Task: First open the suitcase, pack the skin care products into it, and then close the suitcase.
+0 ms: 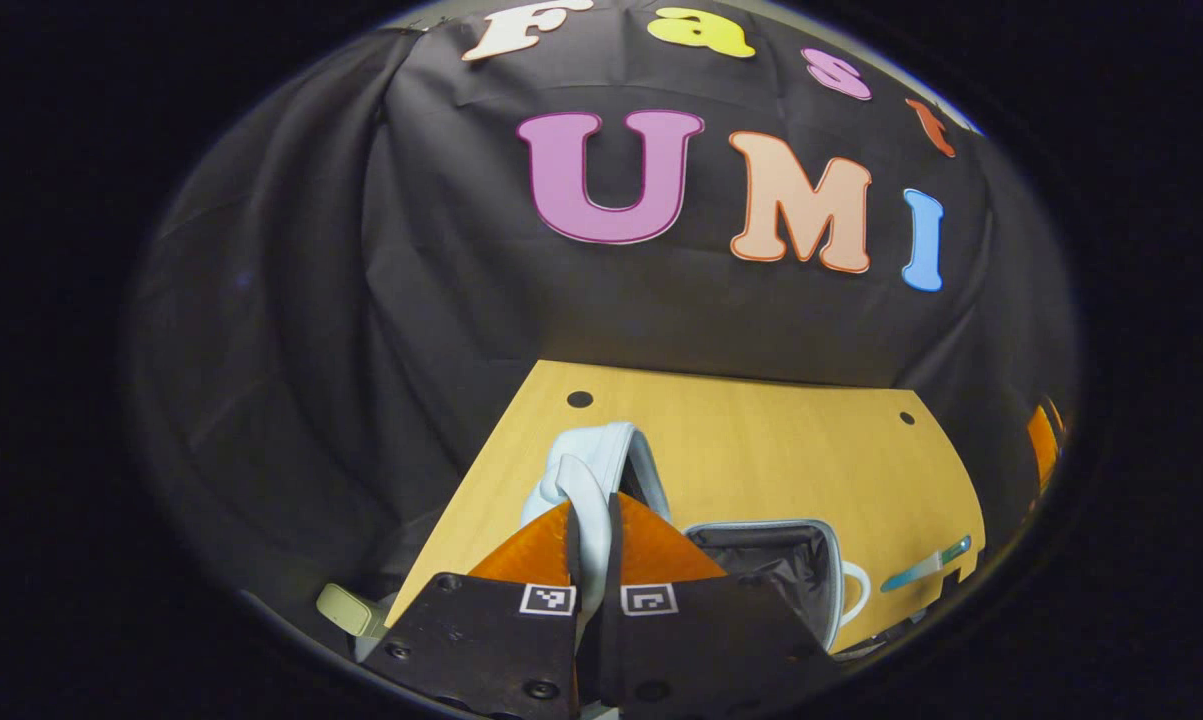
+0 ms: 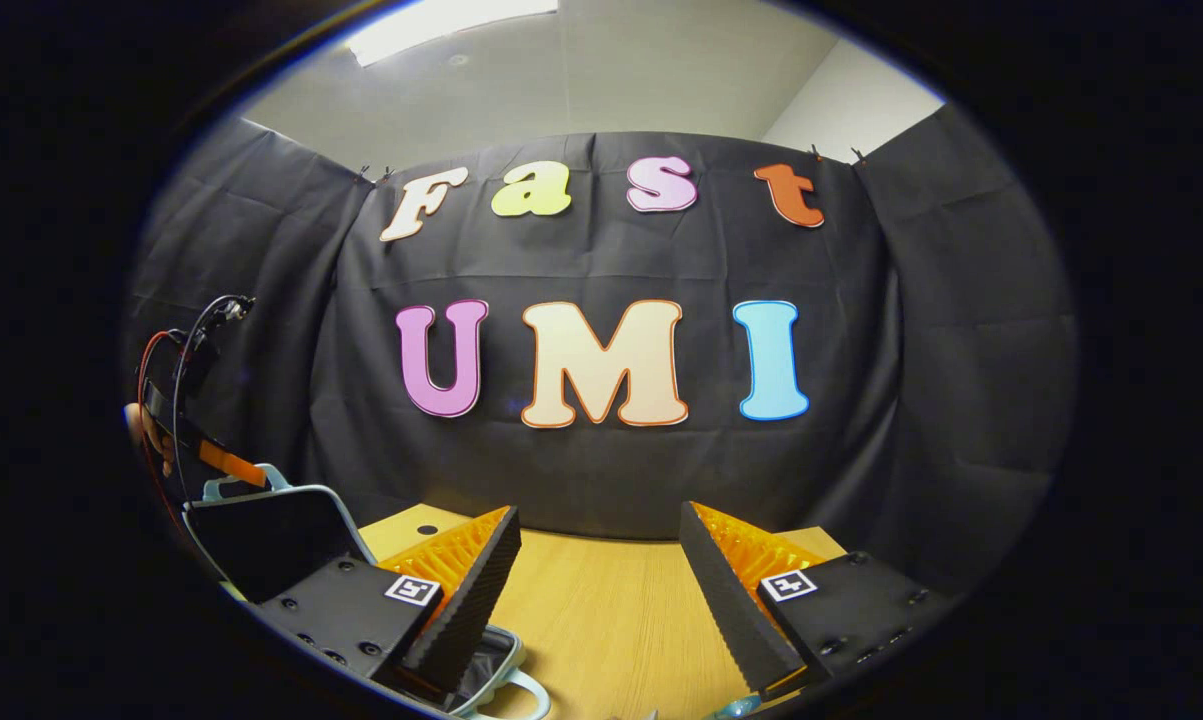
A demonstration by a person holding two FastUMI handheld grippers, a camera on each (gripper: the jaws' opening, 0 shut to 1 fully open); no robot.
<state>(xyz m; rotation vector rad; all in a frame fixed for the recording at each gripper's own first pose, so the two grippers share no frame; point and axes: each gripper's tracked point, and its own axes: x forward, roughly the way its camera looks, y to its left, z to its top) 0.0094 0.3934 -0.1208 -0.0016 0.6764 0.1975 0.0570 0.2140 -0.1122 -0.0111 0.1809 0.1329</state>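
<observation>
The left gripper [image 1: 593,535] is closed on the pale blue suitcase lid's [image 1: 601,470] raised edge, while the right gripper [image 2: 601,570] stands wide apart, empty, above bare yellow wooden table [image 2: 601,620].

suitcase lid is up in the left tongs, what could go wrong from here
1. The left tongs pinch only the thin edge of the suitcase lid; if it slips, the lid may drop over the open lined compartment.
2. The suitcase sits near the table's front corner, so a strong pull on the lid might drag it off.
3. The right tongs hang open above the table, holding nothing, so packing waits while the lid stays held.
</observation>
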